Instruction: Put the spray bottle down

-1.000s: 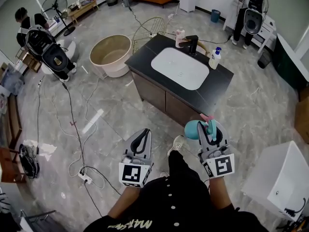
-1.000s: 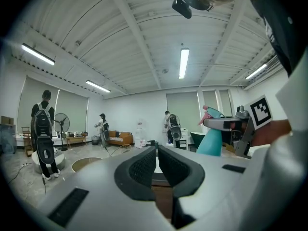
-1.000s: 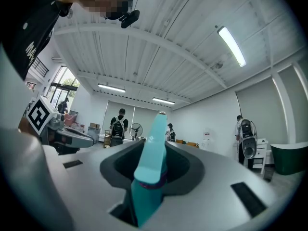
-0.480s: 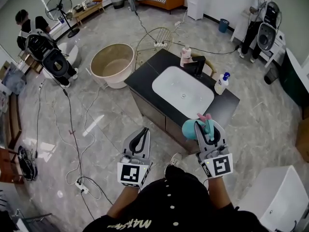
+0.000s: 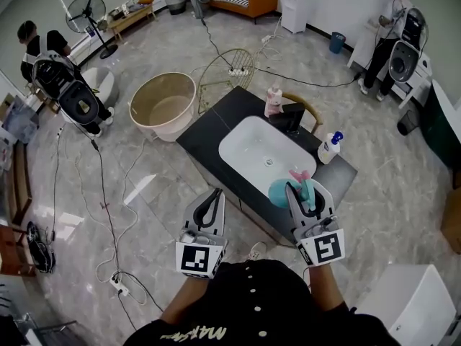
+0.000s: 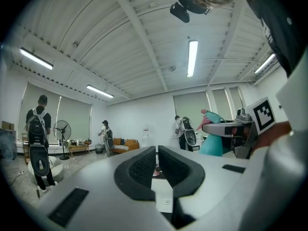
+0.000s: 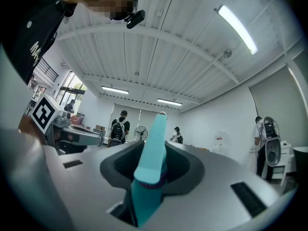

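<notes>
A teal spray bottle (image 5: 279, 192) with a pink trigger sits between the jaws of my right gripper (image 5: 305, 194), which is shut on its neck. It hangs over the near edge of the black vanity counter (image 5: 204, 132), beside the white basin (image 5: 265, 156). In the right gripper view the bottle's teal head (image 7: 152, 163) stands up between the dark pads. My left gripper (image 5: 209, 206) is level in front of the counter, jaws together and empty. The left gripper view shows its own pads (image 6: 143, 166) closed and the bottle (image 6: 212, 144) to the right.
On the counter stand a black faucet (image 5: 292, 117), a pink bottle (image 5: 273, 100) and a white bottle with a blue cap (image 5: 329, 148). A beige tub (image 5: 164, 105) and a wire chair (image 5: 227, 66) stand behind. Cables cross the floor. A white box (image 5: 403, 307) is at right.
Both grippers have moved forward toward the vanity. The bottle, before over the floor in front of the cabinet, now hangs over the counter's near edge. The grip has not changed.
</notes>
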A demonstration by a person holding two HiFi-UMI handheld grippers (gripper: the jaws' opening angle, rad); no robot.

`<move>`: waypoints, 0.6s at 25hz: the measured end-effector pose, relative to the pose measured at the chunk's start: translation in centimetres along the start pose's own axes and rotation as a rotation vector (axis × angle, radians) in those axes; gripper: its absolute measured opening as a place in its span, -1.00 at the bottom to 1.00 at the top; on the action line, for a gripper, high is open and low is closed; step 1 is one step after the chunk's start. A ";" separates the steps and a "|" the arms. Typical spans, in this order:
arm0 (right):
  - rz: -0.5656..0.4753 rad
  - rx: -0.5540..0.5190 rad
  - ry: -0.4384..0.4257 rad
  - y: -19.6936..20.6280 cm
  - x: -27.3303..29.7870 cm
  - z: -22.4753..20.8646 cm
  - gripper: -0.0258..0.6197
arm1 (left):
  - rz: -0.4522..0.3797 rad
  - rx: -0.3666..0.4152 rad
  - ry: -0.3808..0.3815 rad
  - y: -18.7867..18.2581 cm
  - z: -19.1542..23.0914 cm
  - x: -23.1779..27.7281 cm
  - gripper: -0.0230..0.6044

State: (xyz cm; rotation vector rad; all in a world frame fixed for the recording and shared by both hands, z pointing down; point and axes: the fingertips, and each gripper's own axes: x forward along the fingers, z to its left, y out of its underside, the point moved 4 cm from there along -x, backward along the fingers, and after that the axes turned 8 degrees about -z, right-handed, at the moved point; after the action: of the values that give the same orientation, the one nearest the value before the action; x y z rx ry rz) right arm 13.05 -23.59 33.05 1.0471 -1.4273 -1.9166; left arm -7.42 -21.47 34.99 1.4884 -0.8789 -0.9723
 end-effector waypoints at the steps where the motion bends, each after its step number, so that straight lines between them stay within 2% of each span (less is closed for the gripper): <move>1: 0.002 0.002 0.002 0.3 0.2 -0.4 -0.59 | 0.005 -0.001 0.000 0.2 0.0 0.6 -0.84; 4: 0.009 0.012 0.014 1.0 0.4 -1.3 -0.59 | 0.028 -0.006 0.004 0.9 0.1 1.6 -0.84; 15: 0.052 0.026 0.048 3.4 1.5 -2.0 -0.59 | 0.079 -0.034 0.101 3.1 -0.1 4.3 -0.84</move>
State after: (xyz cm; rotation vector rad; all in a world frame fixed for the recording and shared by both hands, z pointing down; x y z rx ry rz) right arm 13.73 -26.84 35.61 1.0508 -1.4425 -1.8296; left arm -5.71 -25.74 37.62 1.4507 -0.8383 -0.8427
